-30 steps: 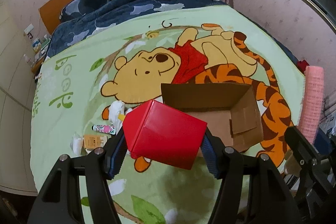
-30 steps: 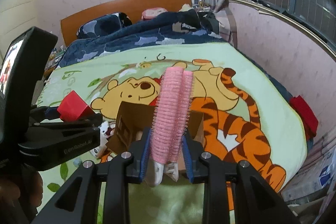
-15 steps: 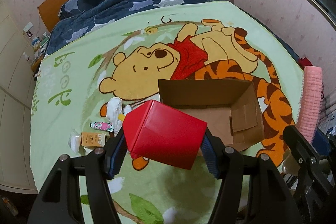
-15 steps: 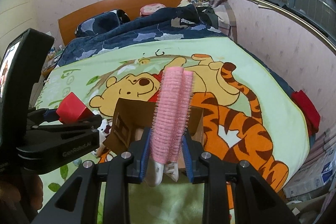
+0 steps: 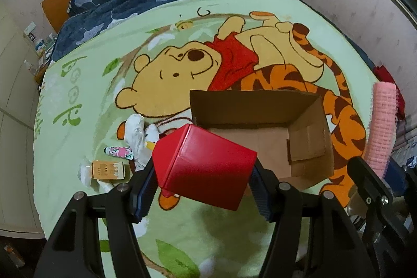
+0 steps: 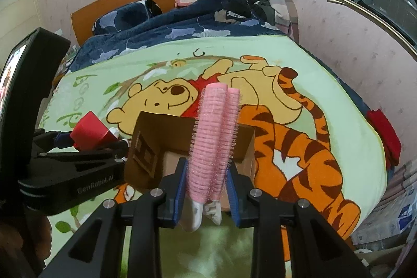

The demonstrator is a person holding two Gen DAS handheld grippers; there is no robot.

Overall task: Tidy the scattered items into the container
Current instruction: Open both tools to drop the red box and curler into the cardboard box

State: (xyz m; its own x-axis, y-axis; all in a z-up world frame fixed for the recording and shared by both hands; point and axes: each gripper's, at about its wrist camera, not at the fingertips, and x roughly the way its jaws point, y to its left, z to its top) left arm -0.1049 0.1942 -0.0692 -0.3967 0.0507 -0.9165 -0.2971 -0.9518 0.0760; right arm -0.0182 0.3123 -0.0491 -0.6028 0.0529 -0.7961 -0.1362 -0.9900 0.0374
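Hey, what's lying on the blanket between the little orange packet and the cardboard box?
In the left wrist view, a floral tube and crumpled white wrappers lie between the orange packet and the cardboard box.

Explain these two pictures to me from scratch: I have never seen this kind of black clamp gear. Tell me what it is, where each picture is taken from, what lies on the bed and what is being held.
No robot arm here: a person carries a black two-finger clamp in each hand, and each clamp has a wide-angle camera looking forward along its fingers.

The left-hand picture shows the left gripper shut on a red box. The right-hand picture shows the right gripper shut on a pink hair roller clip; the left clamp shows at that picture's left edge.

Below both lies a green cartoon blanket on a bed. On it stands an open cardboard box, seemingly empty. To its left lie scattered items: a white crumpled piece, a floral tube, a small orange box.
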